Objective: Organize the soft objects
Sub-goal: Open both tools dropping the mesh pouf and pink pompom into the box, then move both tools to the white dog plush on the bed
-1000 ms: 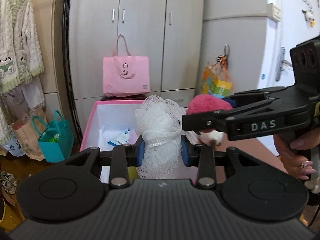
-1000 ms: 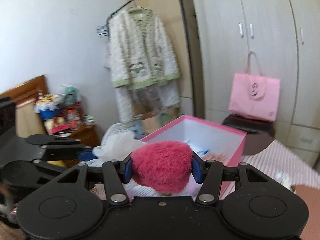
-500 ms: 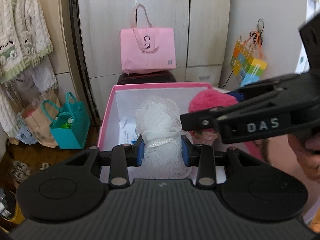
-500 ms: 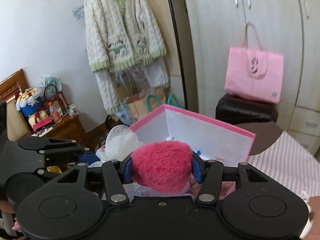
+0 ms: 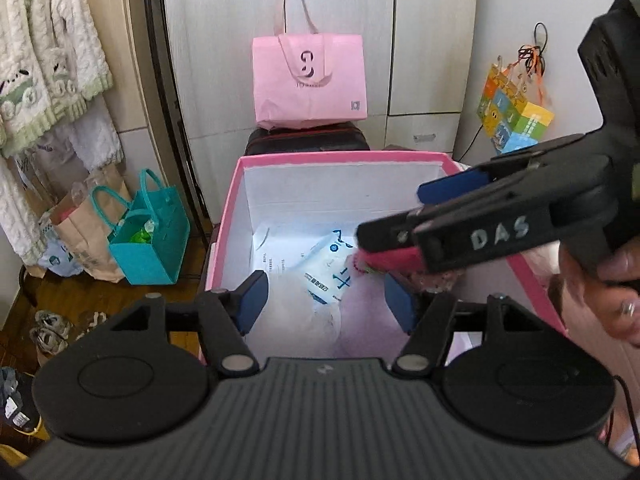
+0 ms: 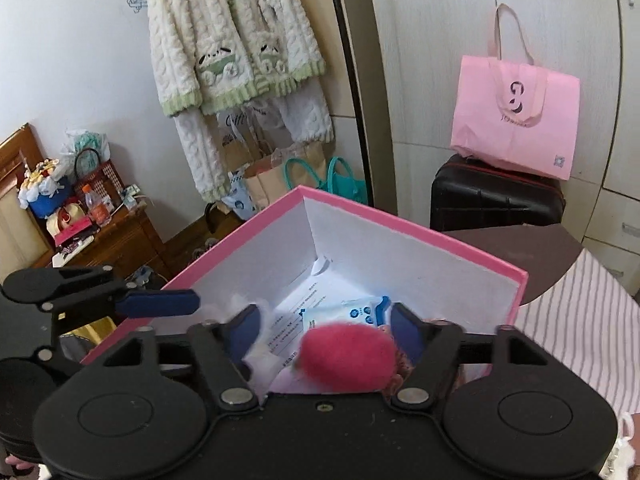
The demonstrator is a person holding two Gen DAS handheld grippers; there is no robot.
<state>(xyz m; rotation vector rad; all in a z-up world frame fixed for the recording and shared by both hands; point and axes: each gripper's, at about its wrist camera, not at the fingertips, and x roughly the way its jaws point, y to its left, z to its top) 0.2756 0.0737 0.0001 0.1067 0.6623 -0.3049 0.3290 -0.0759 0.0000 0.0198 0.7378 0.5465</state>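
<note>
A pink box (image 5: pixel 340 156) with white inner walls stands open below both grippers. My left gripper (image 5: pixel 326 302) hangs over its near edge, jaws opening, with nothing pressed between the blue pads. A pale blurred mesh bundle (image 5: pixel 330 318) lies under them inside the box. My right gripper (image 6: pixel 326 332) is also opening. The pink fluffy ball (image 6: pixel 344 360) sits low between its pads, with a gap on the left side. In the left wrist view the right gripper (image 5: pixel 390 216) reaches in from the right above the ball (image 5: pixel 384 260). One pad (image 6: pixel 160 304) of the left gripper shows at the left.
A wipes pack (image 5: pixel 332 264) and papers lie on the box floor. Behind the box a pink tote (image 5: pixel 308 80) rests on a black suitcase (image 6: pixel 496 200). Teal and paper bags (image 5: pixel 152 236) stand at the left under a hanging cardigan (image 6: pixel 232 40). A striped cloth (image 6: pixel 580 328) lies at the right.
Both grippers moved forward and down over the pink box, then their jaws spread. The white mesh bundle left the left pads and dropped. The pink ball has slipped lower between the right pads.
</note>
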